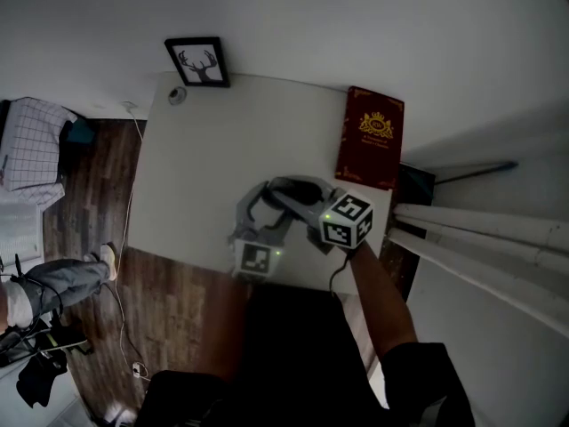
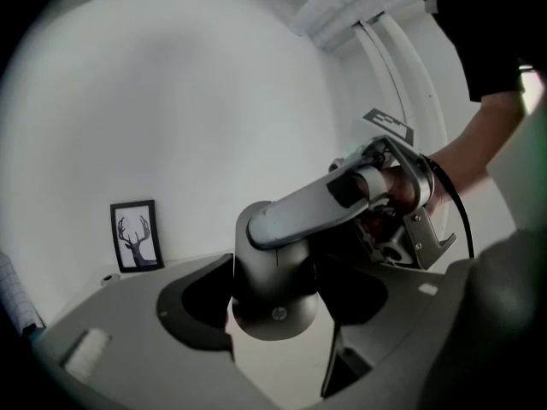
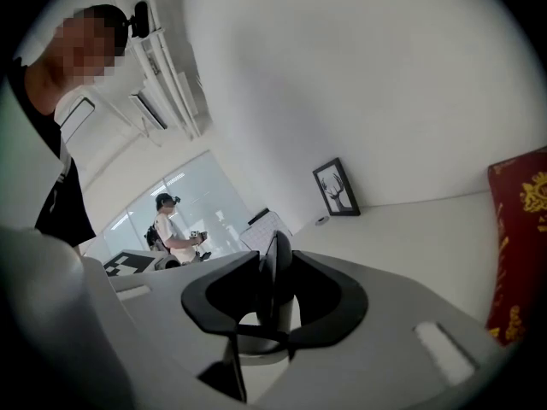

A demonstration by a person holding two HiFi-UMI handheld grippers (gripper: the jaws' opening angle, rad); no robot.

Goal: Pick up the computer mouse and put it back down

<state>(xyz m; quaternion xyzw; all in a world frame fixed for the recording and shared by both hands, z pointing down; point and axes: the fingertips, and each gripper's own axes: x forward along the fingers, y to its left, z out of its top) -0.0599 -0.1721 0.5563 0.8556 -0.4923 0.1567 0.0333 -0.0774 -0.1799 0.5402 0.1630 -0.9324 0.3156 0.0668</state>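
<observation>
The computer mouse (image 2: 275, 301), dark grey with a small logo near its lower end, sits at the centre of the left gripper view, its top face turned to the camera and pale tabletop showing beneath it. The left gripper (image 2: 278, 263) has it between its jaws, the dark pads (image 2: 201, 301) lying against its two sides. The right gripper (image 3: 275, 259) is clamped on it too: in the right gripper view the mouse shows edge-on as a thin dark upright strip pinched between the pads. In the left gripper view one of that gripper's pale fingers (image 2: 325, 203) reaches in from the right and covers the mouse's upper end. In the head view both grippers meet over the lower middle of the white table (image 1: 204, 149), where the mouse itself is hard to make out. A red book (image 1: 370, 137) lies at the table's upper right, a framed antler picture (image 1: 197, 61) stands at its upper left, and wooden floor (image 1: 93, 203) fills the left
</observation>
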